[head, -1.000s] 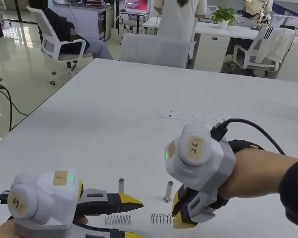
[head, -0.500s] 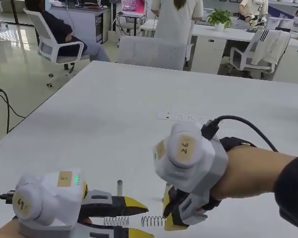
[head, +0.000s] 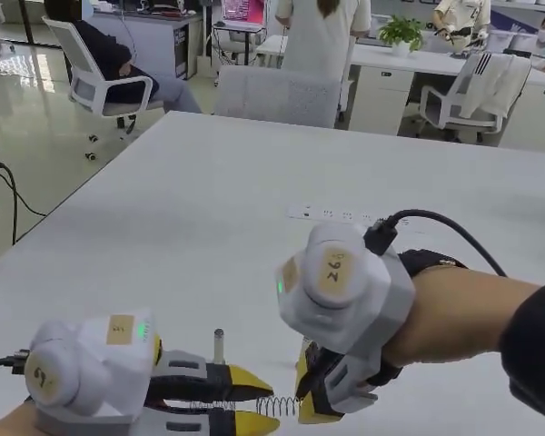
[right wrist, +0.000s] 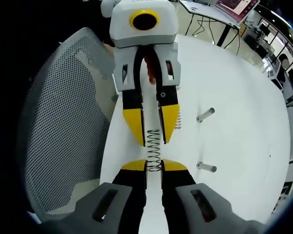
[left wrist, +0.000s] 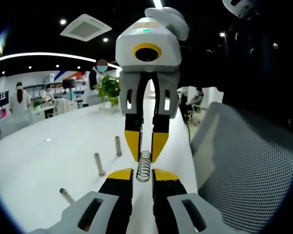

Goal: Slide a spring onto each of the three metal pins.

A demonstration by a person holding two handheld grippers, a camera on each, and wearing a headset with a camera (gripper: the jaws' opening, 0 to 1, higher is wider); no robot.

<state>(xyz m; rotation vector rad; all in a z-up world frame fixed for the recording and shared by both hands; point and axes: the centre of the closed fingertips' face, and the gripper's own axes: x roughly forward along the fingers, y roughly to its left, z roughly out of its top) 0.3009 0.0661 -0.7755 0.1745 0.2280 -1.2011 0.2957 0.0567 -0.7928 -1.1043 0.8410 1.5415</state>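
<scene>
**Left gripper** (left wrist: 143, 174): low at the near edge of the table (head: 254, 182), jaws pointing at the right gripper. The yellow tips stand narrowly either side of one end of the spring. Whether they press on it cannot be told.

**Right gripper** (right wrist: 154, 166): on a hand with a dark sleeve, a black cable (head: 454, 232) running from its body. It faces the left gripper, the two sets of tips near each other. Its jaws are drawn in to the spring's width and pinch the other end.

**Spring** (left wrist: 144, 165): bridges the gap between the two grippers, lengthwise and in line with both pairs of jaws, one end between each pair of tips. Whether it touches the table cannot be told.

**Second spring** (right wrist: 179, 123): lies flat on the table, just beside one jaw of the left gripper.

**Pins**: three in a row on the table, off to one side of the held spring, all bare.
- Far pin (left wrist: 118, 145): upright.
- Middle pin (left wrist: 98, 164): upright.
- Near pin (left wrist: 66, 195): looks slanted at the edge of the fisheye view, so its true stance cannot be told.

**Power strip** (head: 331, 215): white, lying mid-table, well beyond the grippers.

**Mesh chair** (left wrist: 244, 165): grey, close behind the right gripper at the table's near side.

**Background**: office desks, a plant (head: 404, 27), swivel chairs and several people.
</scene>
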